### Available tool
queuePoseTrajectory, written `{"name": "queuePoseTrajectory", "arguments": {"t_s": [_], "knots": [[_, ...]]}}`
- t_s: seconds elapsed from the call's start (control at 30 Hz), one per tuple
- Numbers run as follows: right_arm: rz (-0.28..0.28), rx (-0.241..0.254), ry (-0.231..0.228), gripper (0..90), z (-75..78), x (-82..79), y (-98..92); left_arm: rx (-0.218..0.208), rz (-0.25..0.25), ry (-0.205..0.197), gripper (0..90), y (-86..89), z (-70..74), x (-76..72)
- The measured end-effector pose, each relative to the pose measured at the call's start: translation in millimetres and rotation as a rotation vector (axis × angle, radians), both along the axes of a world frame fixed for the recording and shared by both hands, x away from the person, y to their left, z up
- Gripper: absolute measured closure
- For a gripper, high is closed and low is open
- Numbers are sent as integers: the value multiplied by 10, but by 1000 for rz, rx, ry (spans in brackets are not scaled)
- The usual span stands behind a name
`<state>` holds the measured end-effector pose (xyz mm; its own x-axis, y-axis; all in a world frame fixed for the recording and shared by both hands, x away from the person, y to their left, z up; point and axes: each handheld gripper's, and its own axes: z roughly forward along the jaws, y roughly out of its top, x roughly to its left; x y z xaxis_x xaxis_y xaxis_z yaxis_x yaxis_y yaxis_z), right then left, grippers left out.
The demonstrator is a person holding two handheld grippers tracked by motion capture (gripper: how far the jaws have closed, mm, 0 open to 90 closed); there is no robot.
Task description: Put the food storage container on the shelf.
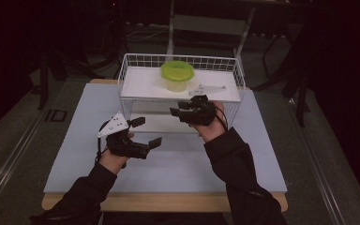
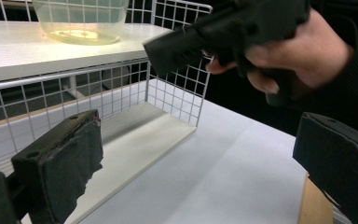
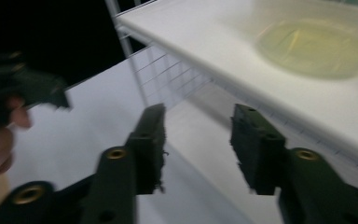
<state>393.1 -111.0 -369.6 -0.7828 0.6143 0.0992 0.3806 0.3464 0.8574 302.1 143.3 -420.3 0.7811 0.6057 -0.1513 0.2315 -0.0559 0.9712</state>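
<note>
A clear tub with a lime-green lid (image 1: 177,75) stands on the white upper shelf (image 1: 140,84) of a white wire rack (image 1: 178,57). My right gripper (image 1: 180,110) hovers in front of the rack at the height of that shelf's front edge and points left. Its jaws are apart with nothing between them (image 3: 198,116), and the tub (image 3: 314,46) shows blurred beyond them. My left gripper (image 1: 146,132) is lower and nearer, over the table, wide open and empty (image 2: 198,126). It faces the rack's lower shelf (image 2: 140,140) and the other hand's gripper (image 2: 191,44).
The rack stands at the back of a pale mat (image 1: 178,164) on a wooden table (image 1: 168,202). Its lower shelf (image 1: 154,123) is bare. Dark floor, stands and a chair frame surround the table.
</note>
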Motion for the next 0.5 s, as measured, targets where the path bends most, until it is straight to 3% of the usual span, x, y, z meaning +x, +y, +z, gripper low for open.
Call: {"name": "queuePoseTrajectory", "arguments": {"t_s": [0.03, 0.07, 0.1, 0.2, 0.23, 0.27, 0.5], "knots": [[11, 8, -2, 468, -20, -47, -19, 0, 0, 0, 22, 0, 0, 0], [11, 8, -2, 468, -20, -47, -19, 8, -1, -6, 22, 9, -3, -14], [30, 20, -15, 381, -59, -150, -60, 10, -2, -6, 22, 23, -18, -45], [52, 29, -18, 279, -146, -295, -123, 15, -4, 1, 22, 44, -53, -88], [60, 27, -18, 263, -179, -340, -152, 15, -4, 1, 22, 44, -53, -88], [71, 32, -14, 239, -213, -381, -184, 42, -10, -8, 21, 46, -87, -124], [64, 36, 13, 196, -403, -554, -379, 62, -24, -10, 22, 24, -154, -176]]}}
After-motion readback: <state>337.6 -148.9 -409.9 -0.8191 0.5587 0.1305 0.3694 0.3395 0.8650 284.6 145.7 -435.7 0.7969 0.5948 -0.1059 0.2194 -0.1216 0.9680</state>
